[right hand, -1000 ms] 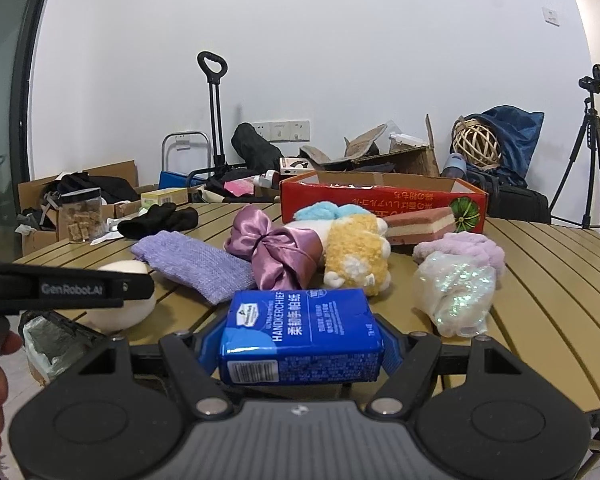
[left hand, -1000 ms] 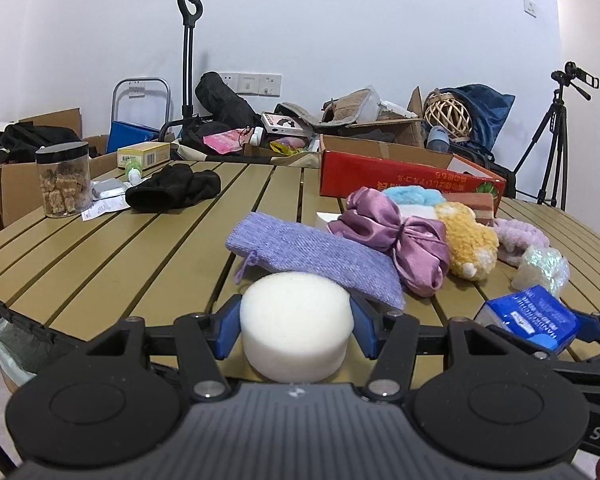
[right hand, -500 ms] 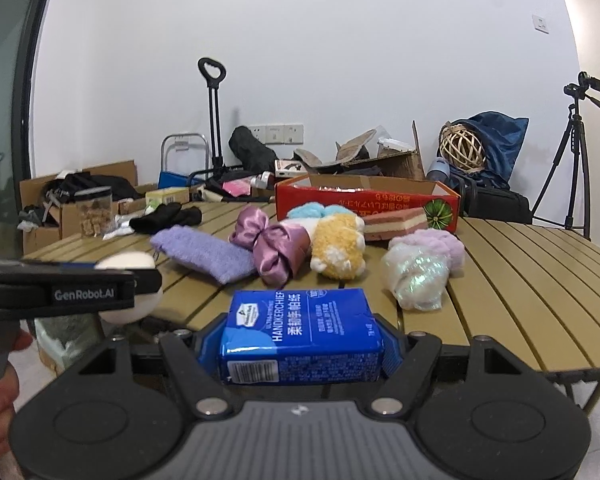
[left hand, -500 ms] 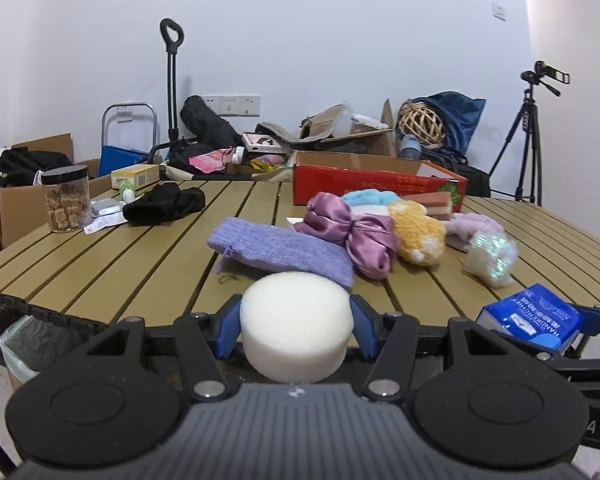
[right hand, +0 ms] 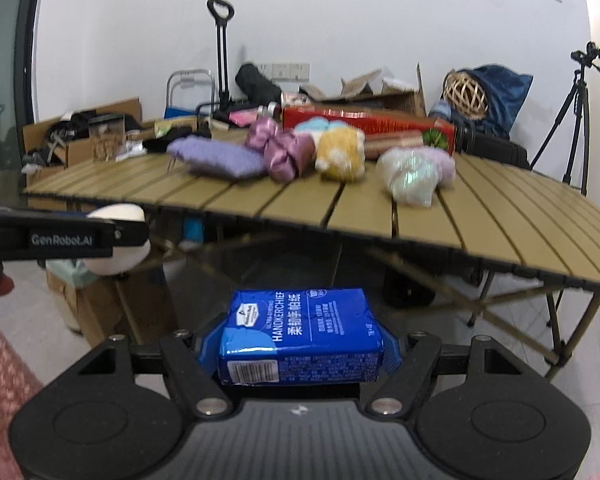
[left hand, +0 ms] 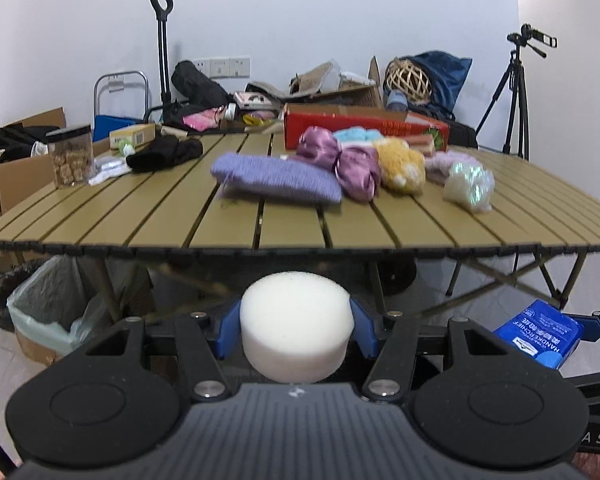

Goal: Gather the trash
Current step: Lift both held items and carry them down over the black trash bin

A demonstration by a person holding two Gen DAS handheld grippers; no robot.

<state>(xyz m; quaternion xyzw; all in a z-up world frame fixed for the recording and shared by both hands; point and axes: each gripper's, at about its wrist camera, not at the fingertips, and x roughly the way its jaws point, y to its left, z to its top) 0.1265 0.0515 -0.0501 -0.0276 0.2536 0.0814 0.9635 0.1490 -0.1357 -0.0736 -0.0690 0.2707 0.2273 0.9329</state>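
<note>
Left tongs (left hand: 296,330): clenched on one white foam puck (left hand: 296,330), blue pads pressing its curved sides. Puck is a short cylinder, flat faces up and down, axis roughly vertical, tipped slightly away from the camera. It hangs in the air in front of the surface's near edge (left hand: 260,246) and below the level of its top.

Right tongs (right hand: 300,342): clenched on one blue handkerchief tissue pack (right hand: 300,340). Pack's long axis runs left to right across the tongs, printed face up, barcode side toward the camera. In the left wrist view the same pack (left hand: 540,334) shows at lower right, tilted, held clear of the surface and lower than its top.

Trash bin: one, lined with a pale green bag (left hand: 48,304), standing on the floor under the surface's left corner, with a black bag (left hand: 2,296) just beside it.

Count on the slatted surface:
- lilac knit pouch (left hand: 276,178), one, long axis left to right
- purple satin bow (left hand: 344,160), one
- yellow plush toy (left hand: 402,164), one
- iridescent crumpled wrapper (left hand: 470,182), one
- black cloth (left hand: 164,154), one
- clear jar with brown contents (left hand: 70,156), one
- red box (left hand: 364,126), one, at the far edge

Tripod with camera (left hand: 512,92): one, far right against the wall.
</note>
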